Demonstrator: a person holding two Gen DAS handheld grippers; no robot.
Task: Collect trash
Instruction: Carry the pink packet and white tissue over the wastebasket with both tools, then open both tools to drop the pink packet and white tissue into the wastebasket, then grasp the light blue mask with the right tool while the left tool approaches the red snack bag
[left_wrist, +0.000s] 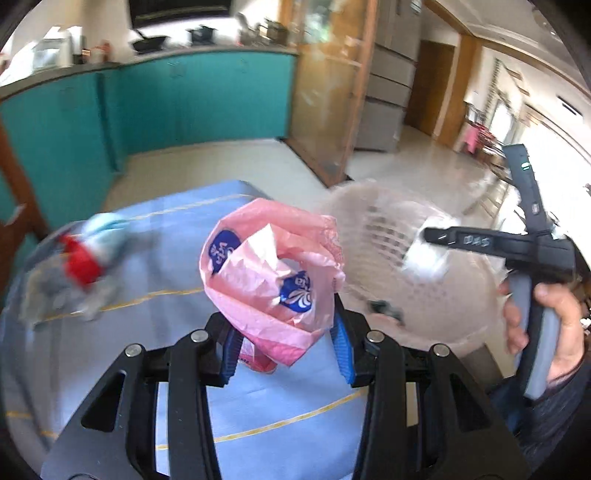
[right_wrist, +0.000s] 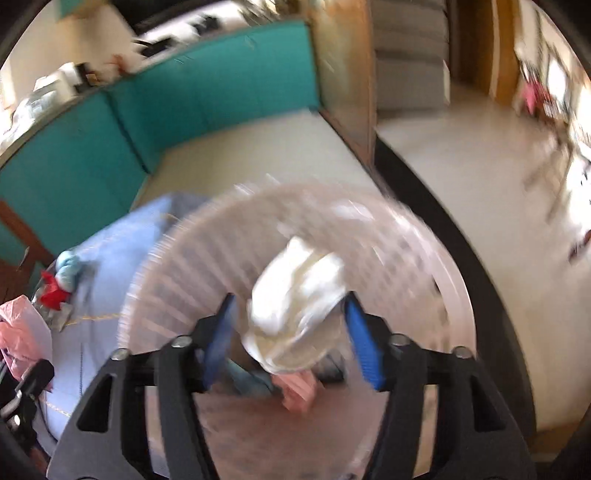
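Two grippers, left gripper (left_wrist: 282, 334) clamping pink bag (left_wrist: 269, 273), right gripper (right_wrist: 291, 343) apart above basket rim (right_wrist: 458, 280).

Bright daylight floods in from the right of both views, washing that side out to glare. Heavy motion blur smears the basket (right_wrist: 436, 254) and floor (right_wrist: 461, 177). Fisheye distortion bends the edges, with dark corners.

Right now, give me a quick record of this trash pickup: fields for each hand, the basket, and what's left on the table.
left fingers: closed on pink plastic bag, held above the table
right fingers: open, white crumpled wrapper between them, over the basket
basket: pale slotted plastic, some trash already inside
table: blue cloth, red and light-blue scraps remaining
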